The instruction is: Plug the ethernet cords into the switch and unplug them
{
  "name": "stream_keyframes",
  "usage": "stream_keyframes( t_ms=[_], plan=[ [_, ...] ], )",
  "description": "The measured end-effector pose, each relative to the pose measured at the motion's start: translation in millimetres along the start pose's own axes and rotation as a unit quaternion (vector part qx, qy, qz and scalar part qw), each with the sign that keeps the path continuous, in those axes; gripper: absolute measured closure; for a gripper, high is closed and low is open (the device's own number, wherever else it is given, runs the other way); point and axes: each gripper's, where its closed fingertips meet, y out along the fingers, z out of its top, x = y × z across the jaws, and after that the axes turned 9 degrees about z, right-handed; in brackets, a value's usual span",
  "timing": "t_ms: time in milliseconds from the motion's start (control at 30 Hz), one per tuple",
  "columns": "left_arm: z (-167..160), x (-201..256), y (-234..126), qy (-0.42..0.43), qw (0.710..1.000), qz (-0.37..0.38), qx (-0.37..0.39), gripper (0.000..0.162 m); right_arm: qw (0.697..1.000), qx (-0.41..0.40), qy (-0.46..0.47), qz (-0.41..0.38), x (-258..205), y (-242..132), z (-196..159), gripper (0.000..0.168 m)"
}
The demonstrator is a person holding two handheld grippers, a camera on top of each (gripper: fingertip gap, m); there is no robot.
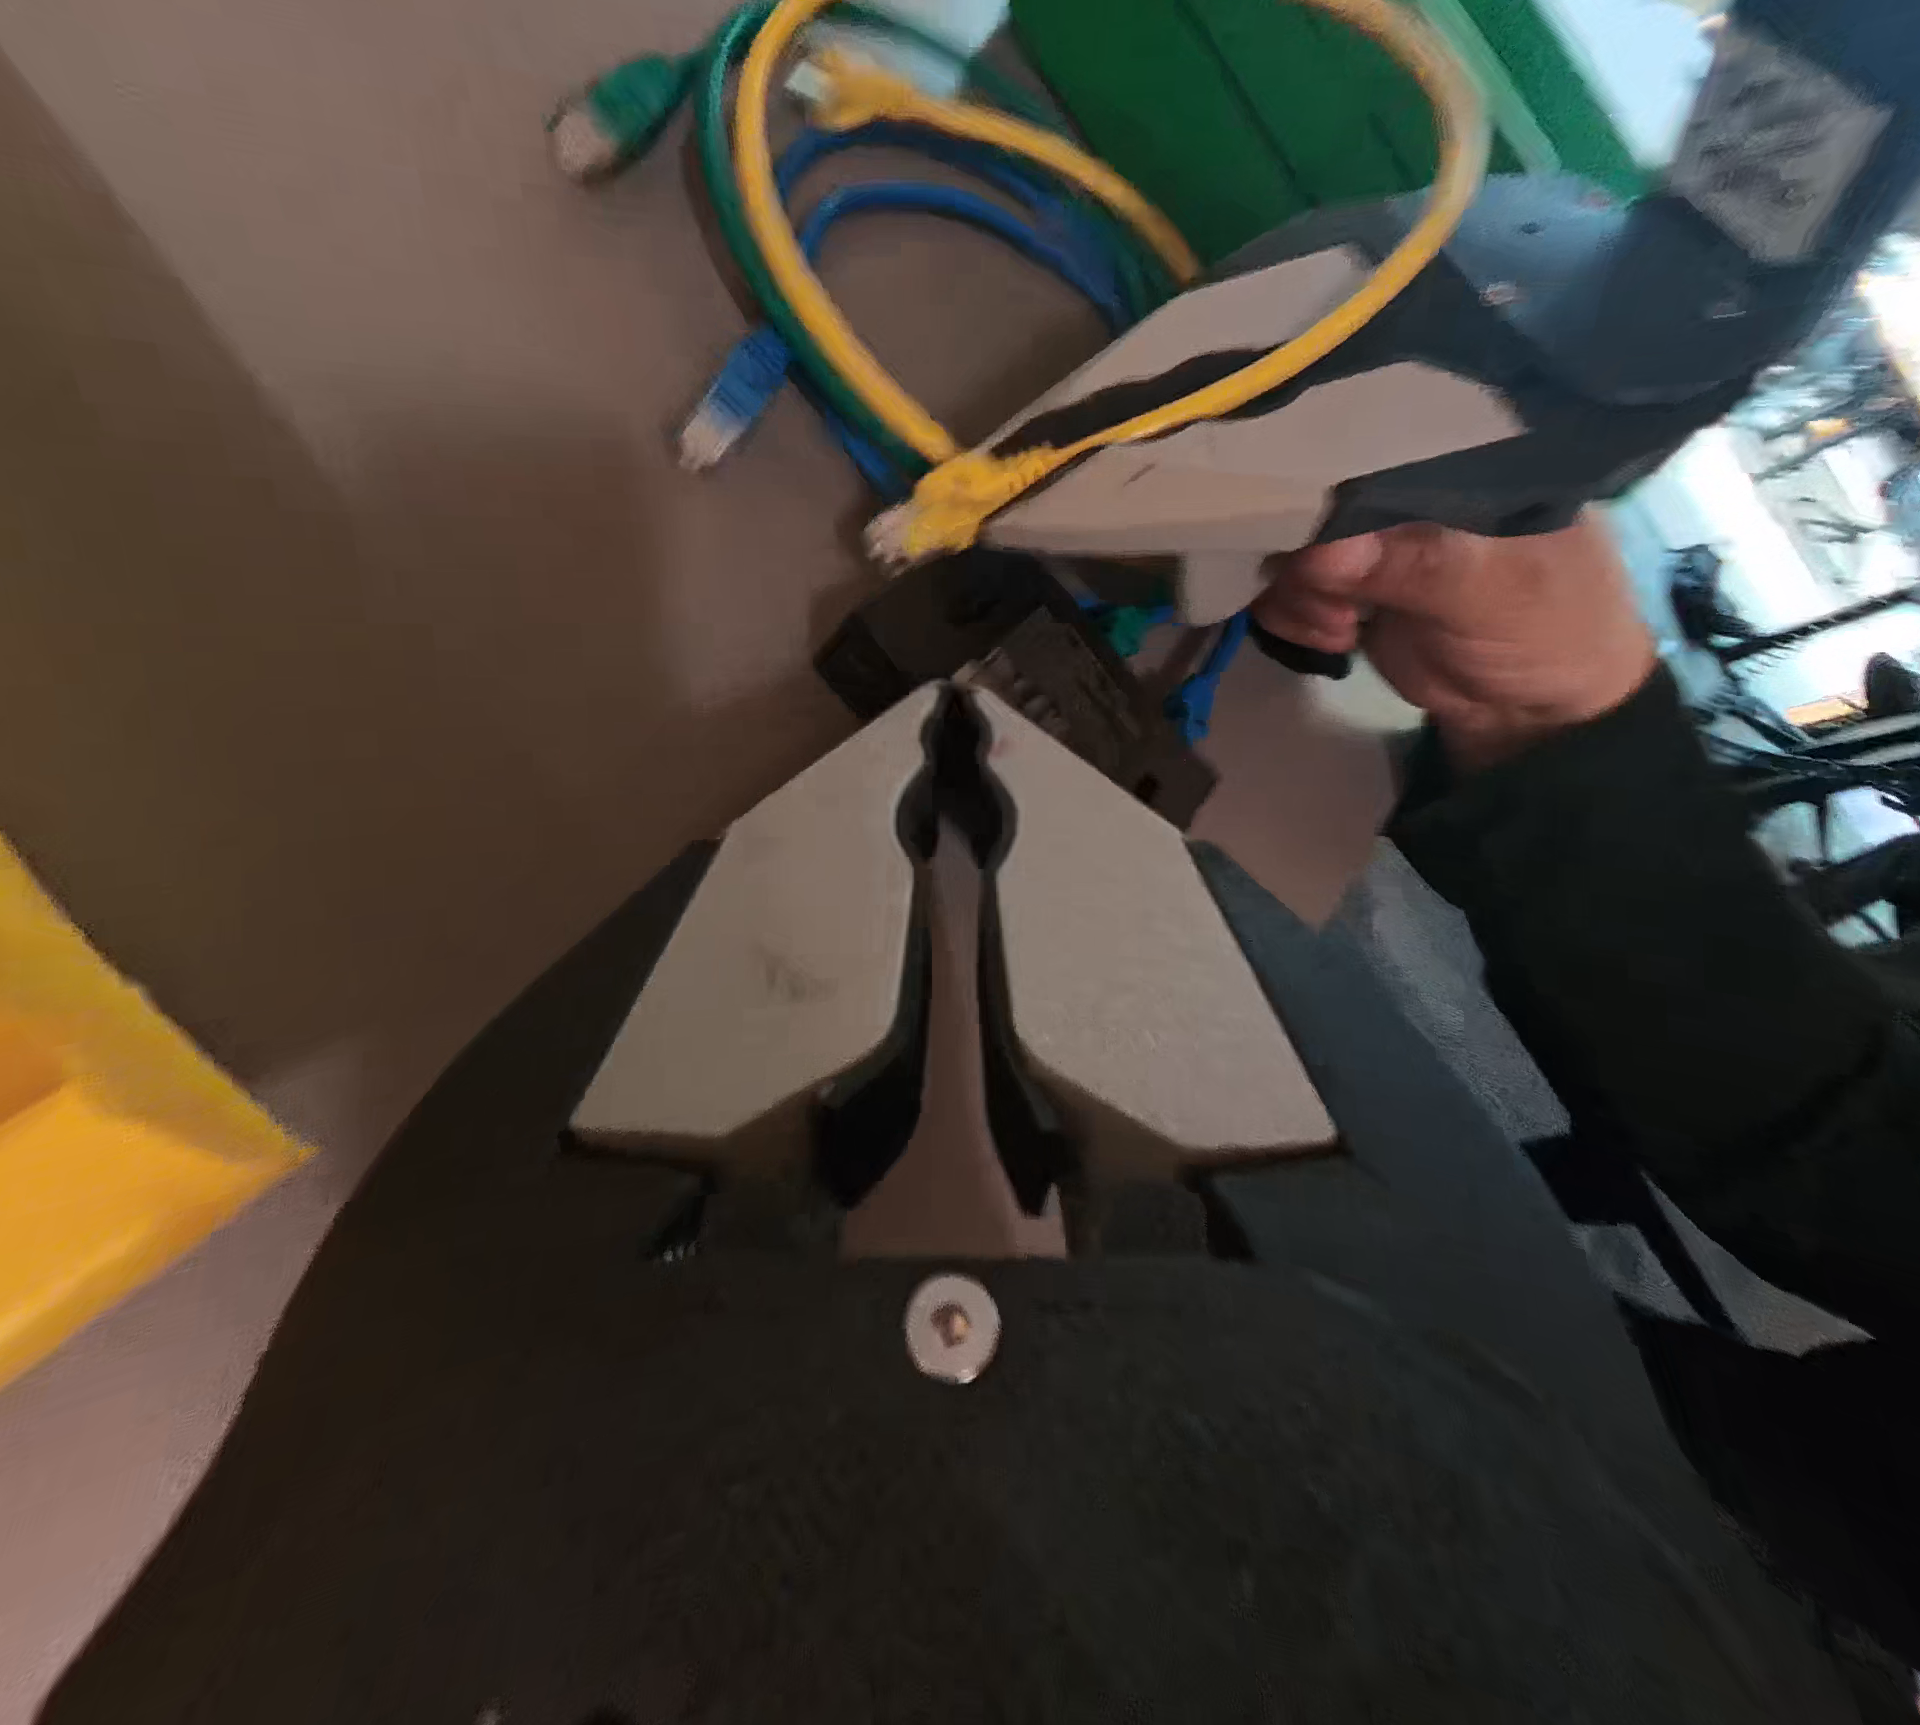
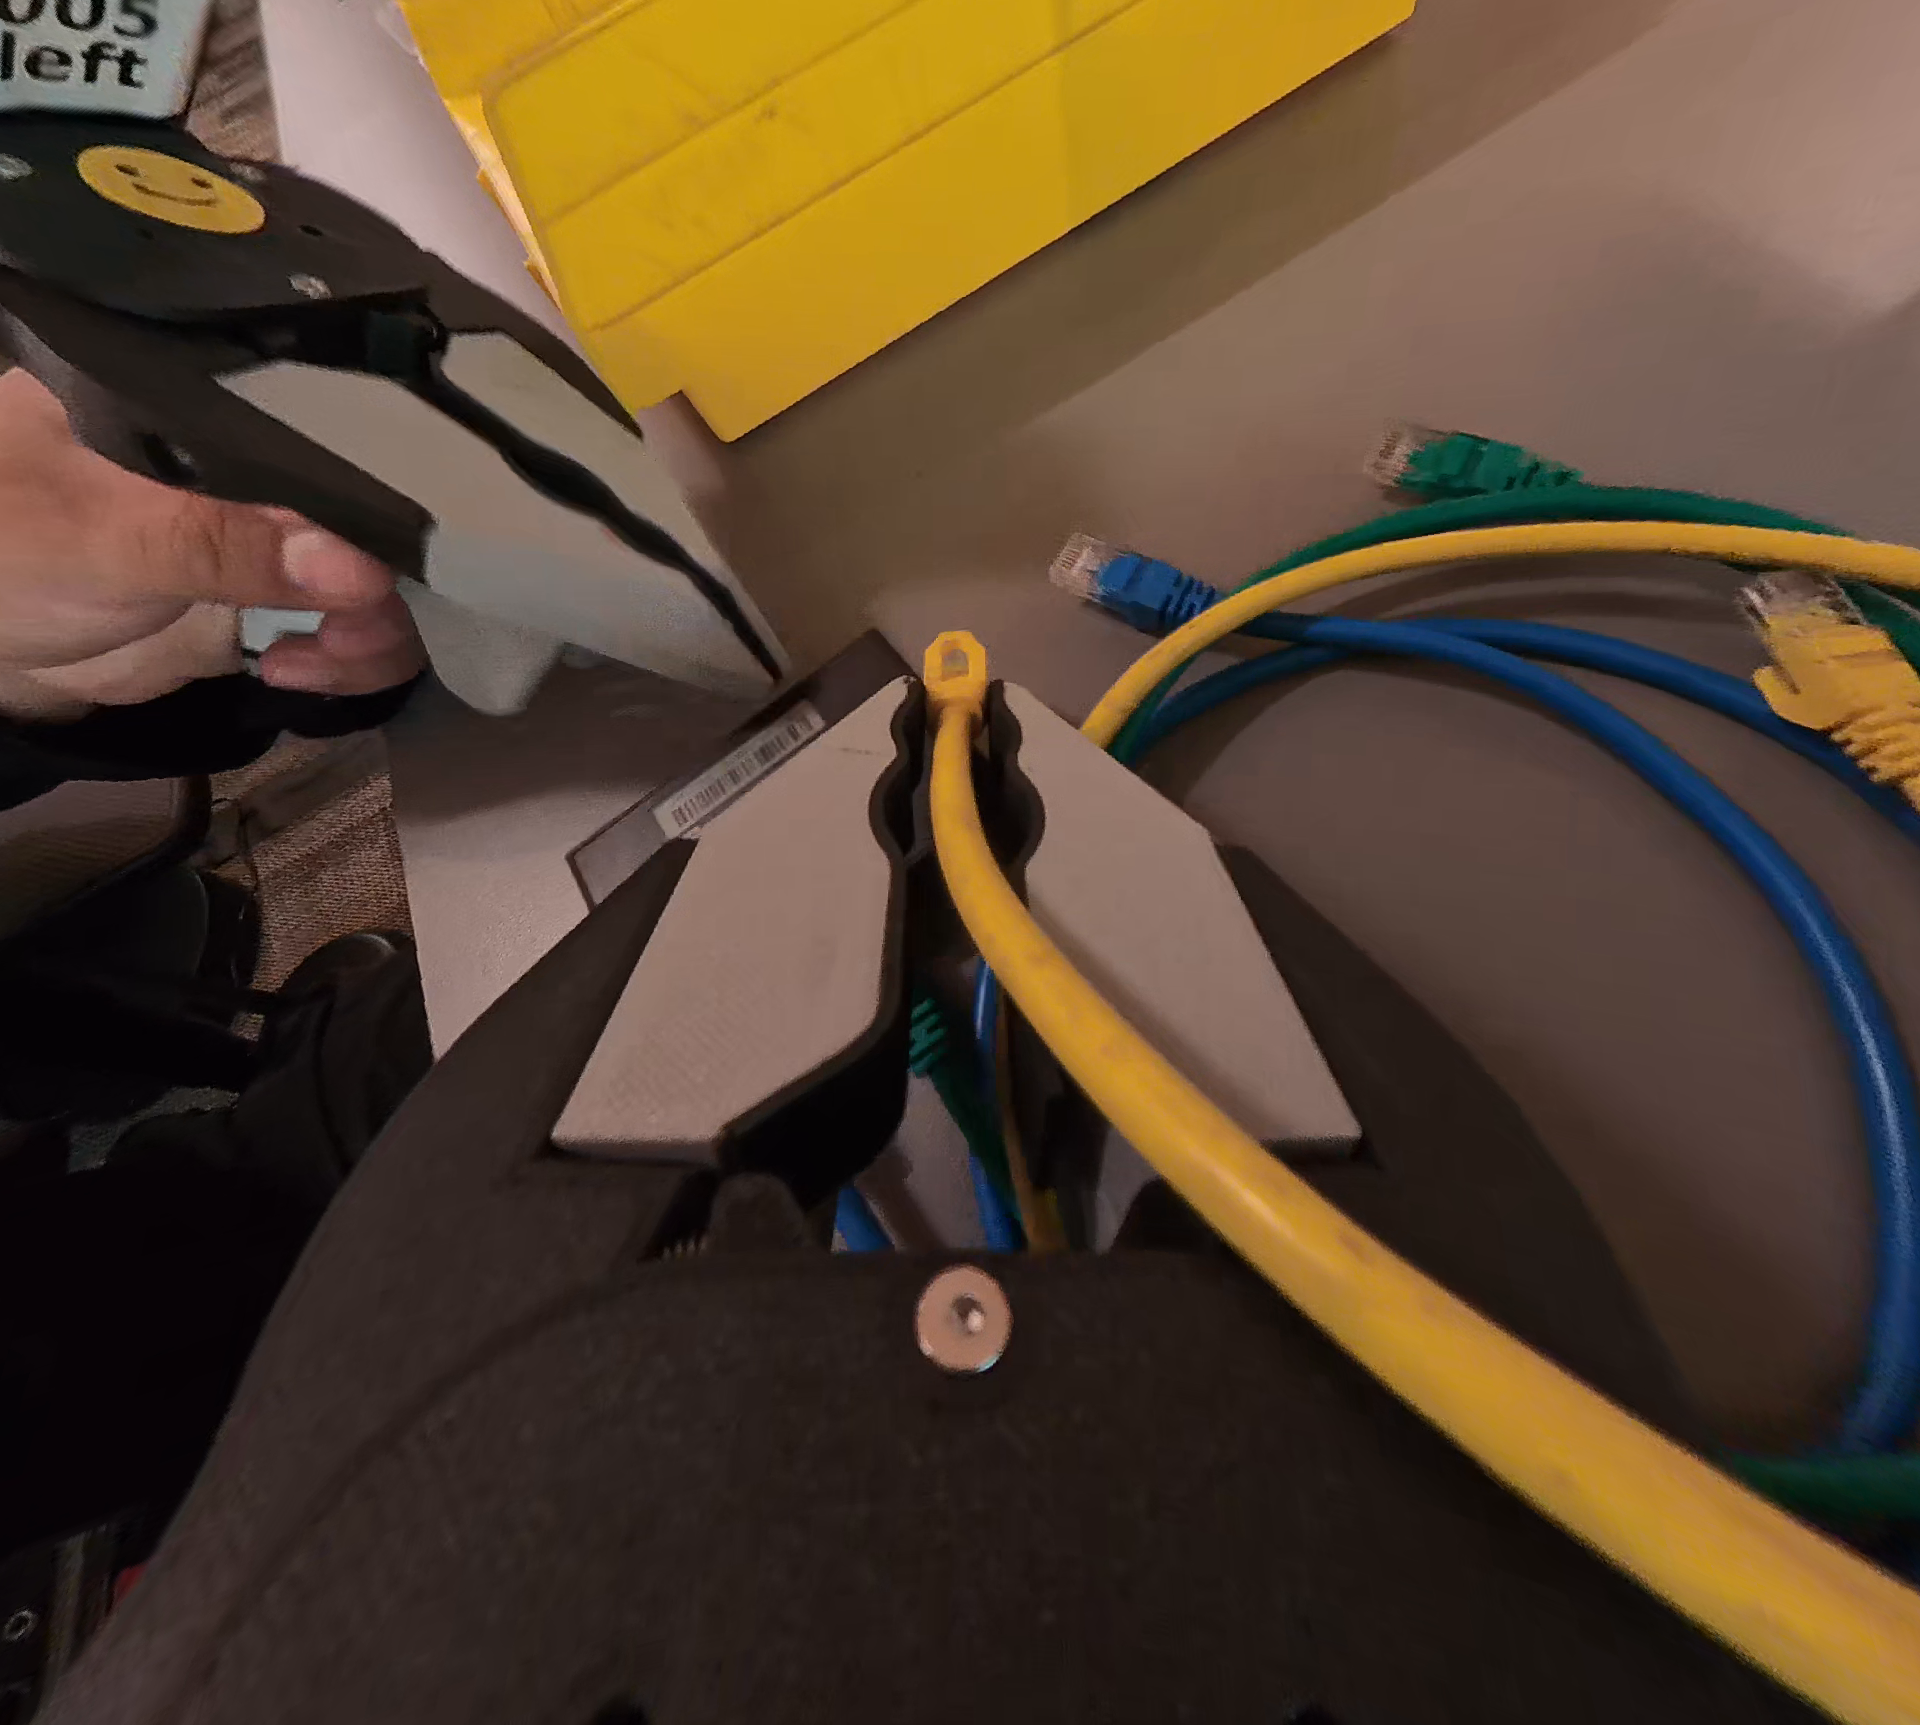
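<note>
Yellow cord [image 2: 1049,937] sits clamped in the right gripper [image 2: 951,688] jaws, plug above the black switch [image 1: 1023,673]. Left gripper [image 1: 951,688] jaws closed, empty. Blue cord [image 2: 1662,740], green cord [image 2: 1558,506] at 2 o'clock; yellow bin [image 2: 935,117] at 12; switch ports hidden.

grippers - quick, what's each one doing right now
Left gripper: shut, holding nothing, its tips at the black switch.
Right gripper: shut on the yellow cord, just behind its plug.
</note>
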Motion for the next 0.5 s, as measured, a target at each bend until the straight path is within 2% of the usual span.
stream_keyframes(
  t_ms=[33,100,200,300,400,500],
  plan=[
    [7,12,-4,0.001,0.999,-0.034,0.017,0.162,1.0,-0.001,-0.001,0.005,-2,0,0,0.16],
    [7,23,-4,-0.005,0.998,-0.056,0.007,0.162,1.0,0.006,-0.001,-0.009,1,-2,1,0.16],
    [3,20,2,0.012,1.0,-0.028,-0.007,0.162,0.999,0.033,0.005,-0.012,3,-8,7,0.16],
    [5,23,-1,0.032,0.999,-0.034,-0.008,0.151,0.997,0.08,0.023,0.009,1,-18,15,0.16],
    [8,26,-8,0.119,0.993,-0.021,-0.014,0.12,0.991,0.124,0.038,0.04,-5,-30,22,0.16],
    [-5,41,-13,0.245,0.966,-0.038,-0.072,0.084,0.988,0.141,0.025,0.059,-15,-36,24,0.159]
  ],
)
